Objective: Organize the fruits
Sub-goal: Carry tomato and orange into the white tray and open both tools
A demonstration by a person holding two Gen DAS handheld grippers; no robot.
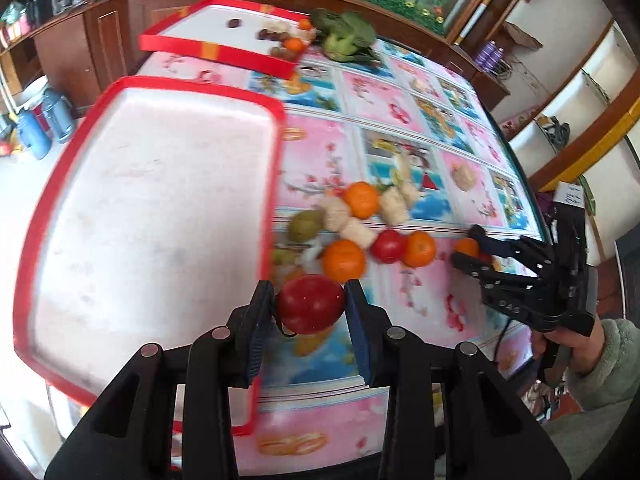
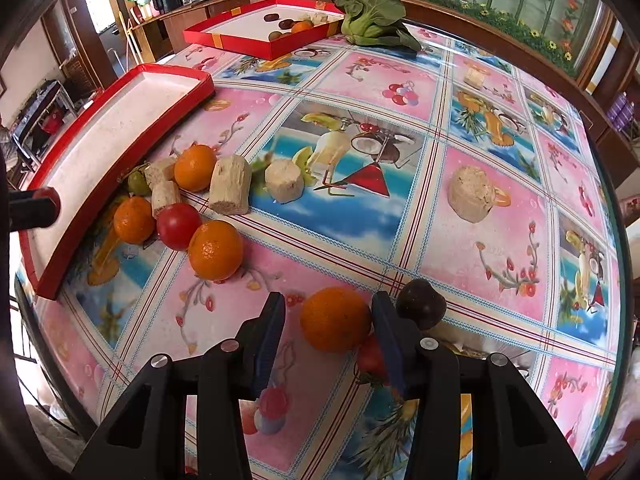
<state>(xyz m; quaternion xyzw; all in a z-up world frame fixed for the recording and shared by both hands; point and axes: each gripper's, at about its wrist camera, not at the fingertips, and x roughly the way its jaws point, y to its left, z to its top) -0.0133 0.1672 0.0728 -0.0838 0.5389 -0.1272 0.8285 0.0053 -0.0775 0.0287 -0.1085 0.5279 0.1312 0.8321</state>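
My left gripper (image 1: 309,304) is shut on a red tomato (image 1: 311,305), held in the air beside the right rim of an empty red-edged white tray (image 1: 140,220). My right gripper (image 2: 330,318) points down at the table with an orange (image 2: 335,318) between its jaws. The orange touches the right pad, and a sliver of cloth shows at the left pad. A dark plum (image 2: 420,306) sits just outside the right finger, and a small red fruit (image 2: 370,356) lies under it. Oranges (image 2: 215,250), a tomato (image 2: 179,226) and a green fruit (image 2: 138,183) lie by the tray.
Beige cut chunks (image 2: 230,190) lie among the fruit, with another chunk (image 2: 472,194) alone to the right. A second red tray (image 2: 240,42) with several fruits and a leafy green vegetable (image 2: 372,16) stand at the far edge. A sleeved hand (image 1: 580,344) holds the right gripper.
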